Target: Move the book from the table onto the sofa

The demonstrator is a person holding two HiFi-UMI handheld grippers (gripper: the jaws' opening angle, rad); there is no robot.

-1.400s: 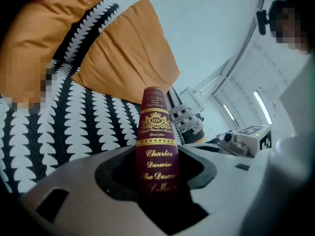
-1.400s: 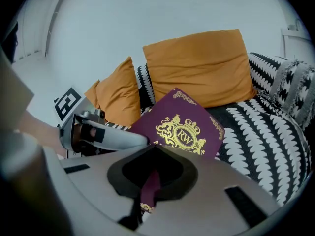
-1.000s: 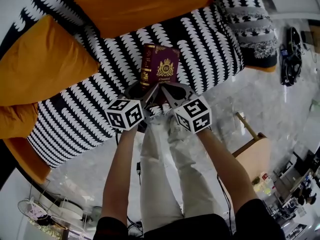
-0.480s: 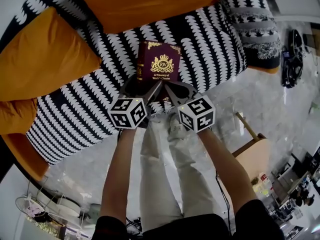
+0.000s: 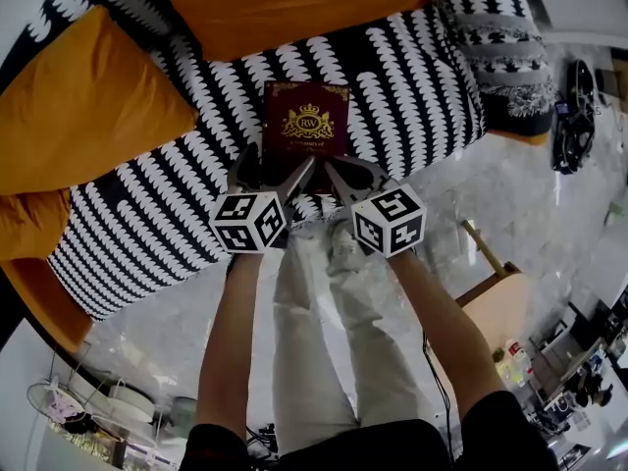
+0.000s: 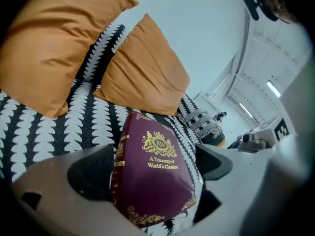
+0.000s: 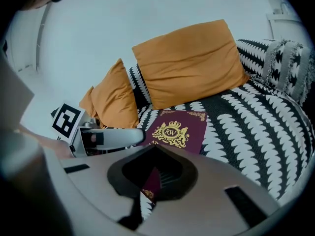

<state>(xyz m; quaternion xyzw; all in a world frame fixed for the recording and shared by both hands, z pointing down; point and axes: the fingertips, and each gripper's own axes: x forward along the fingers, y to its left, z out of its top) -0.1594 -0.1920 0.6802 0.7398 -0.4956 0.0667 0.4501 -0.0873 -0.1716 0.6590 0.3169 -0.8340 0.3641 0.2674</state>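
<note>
The maroon book (image 5: 304, 126) with a gold crest lies flat, cover up, on the black-and-white sofa seat (image 5: 412, 77). My left gripper (image 5: 275, 170) straddles the book's near end. Its jaws have just been opening, and the book (image 6: 152, 176) lies between them with a gap at each pad. My right gripper (image 5: 332, 170) is shut, its tips meeting at the book's near right corner. In the right gripper view the book (image 7: 177, 127) lies just beyond the closed tips (image 7: 153, 149), with a left finger (image 7: 118, 136) beside it.
Two orange cushions (image 5: 88, 116) (image 5: 285, 3) lean on the sofa back behind the book. A patterned cushion (image 5: 491, 37) sits at the seat's right end. A small wooden table (image 5: 496, 302) stands on the marble floor to my right. The person's legs are below the grippers.
The book went from tilted up on its near end to lying flat on the seat. The left jaws spread apart and let go of it. The right gripper stayed in place.
</note>
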